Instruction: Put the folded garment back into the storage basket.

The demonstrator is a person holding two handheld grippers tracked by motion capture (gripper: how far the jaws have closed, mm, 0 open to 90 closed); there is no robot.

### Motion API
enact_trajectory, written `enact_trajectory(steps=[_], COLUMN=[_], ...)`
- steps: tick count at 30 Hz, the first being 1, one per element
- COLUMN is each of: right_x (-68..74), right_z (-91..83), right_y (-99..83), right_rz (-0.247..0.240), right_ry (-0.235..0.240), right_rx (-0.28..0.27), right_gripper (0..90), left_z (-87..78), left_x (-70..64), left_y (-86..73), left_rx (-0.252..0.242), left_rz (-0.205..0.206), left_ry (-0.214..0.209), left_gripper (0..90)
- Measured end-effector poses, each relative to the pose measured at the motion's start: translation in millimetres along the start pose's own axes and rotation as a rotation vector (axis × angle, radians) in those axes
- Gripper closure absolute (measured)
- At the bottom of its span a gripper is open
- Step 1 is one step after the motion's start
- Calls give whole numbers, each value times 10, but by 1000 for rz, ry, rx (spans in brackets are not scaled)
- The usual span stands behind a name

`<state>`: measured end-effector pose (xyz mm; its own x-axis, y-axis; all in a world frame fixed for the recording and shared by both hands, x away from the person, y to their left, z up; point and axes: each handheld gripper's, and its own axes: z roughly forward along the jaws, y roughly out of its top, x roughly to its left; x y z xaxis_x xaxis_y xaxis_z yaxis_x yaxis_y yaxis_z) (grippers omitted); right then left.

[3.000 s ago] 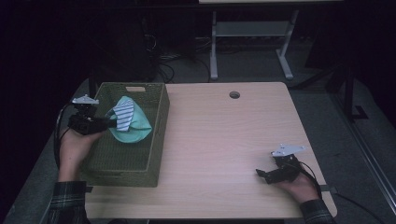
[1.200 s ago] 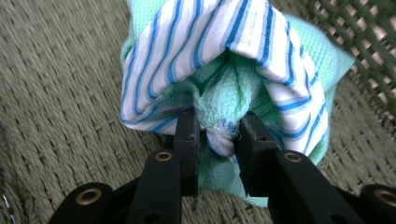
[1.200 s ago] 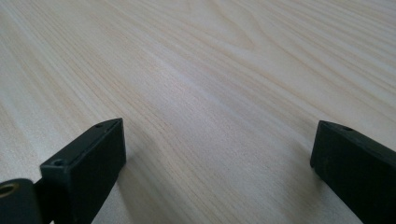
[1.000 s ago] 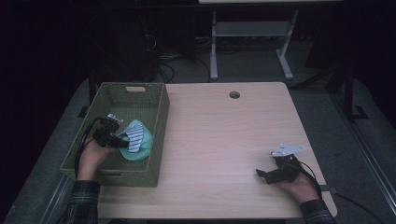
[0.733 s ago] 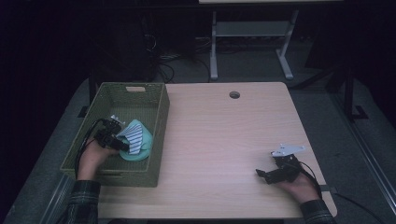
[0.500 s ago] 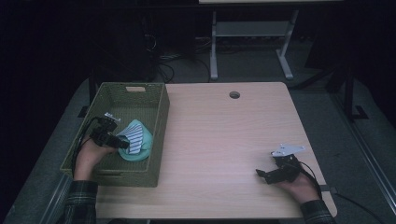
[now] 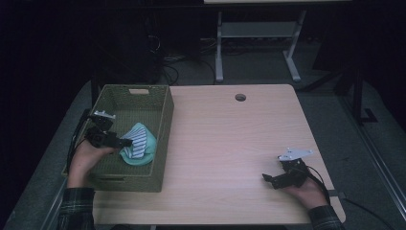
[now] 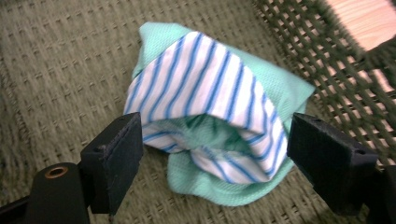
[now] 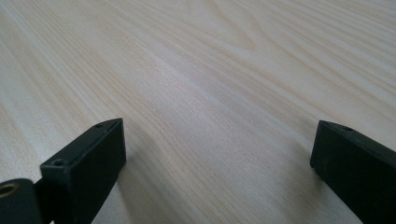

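A folded bundle of cloth [image 8: 210, 121], mint green with a white, blue-striped layer on top, lies on the floor of a woven olive-green basket [image 7: 160, 143] at the left side of a pale wooden table [image 7: 230, 143]. The left gripper [image 8: 212, 154] reaches down into the basket from its left, jaws spread wide, one on each side of the near end of the cloth. Neither jaw presses the fabric; they stand just beside it. From above, the cloth [image 7: 138, 143] sits against the basket's right wall, about midway between near and far ends, and the left gripper [image 7: 125, 142] points at it. The cloth is the basket's sole content.

The right gripper [image 7: 268, 178] rests low over bare tabletop at the near right corner, well apart from the basket, jaws wide apart and holding nothing. A small round hole [image 7: 240, 97] marks the table's far edge. No writing or labels can be read anywhere.
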<state>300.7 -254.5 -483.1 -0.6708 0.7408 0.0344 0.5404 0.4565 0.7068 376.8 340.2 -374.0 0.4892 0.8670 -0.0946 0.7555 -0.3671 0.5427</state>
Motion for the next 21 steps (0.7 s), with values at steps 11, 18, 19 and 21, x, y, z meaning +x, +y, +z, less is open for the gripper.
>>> enact_trajectory(steps=[11, 18, 19, 21], right_x=[-1, -2, 0, 0], right_z=[0, 0, 1, 0], right_y=[0, 0, 0, 0], right_rz=[-1, -2, -1, -1], right_ry=[0, 0, 1, 1], right_rx=[1, 1, 0, 0], right_gripper=[31, 31, 31, 31], left_z=[-134, -195, -197, -196], left_x=[-218, -453, -487, -540], left_y=[127, 234, 250, 273], left_rx=[-107, -162, -168, -179], left_rz=[14, 49, 48, 53], left_ry=[-36, -91, -106, -118], left_gripper=[178, 180, 181, 182])
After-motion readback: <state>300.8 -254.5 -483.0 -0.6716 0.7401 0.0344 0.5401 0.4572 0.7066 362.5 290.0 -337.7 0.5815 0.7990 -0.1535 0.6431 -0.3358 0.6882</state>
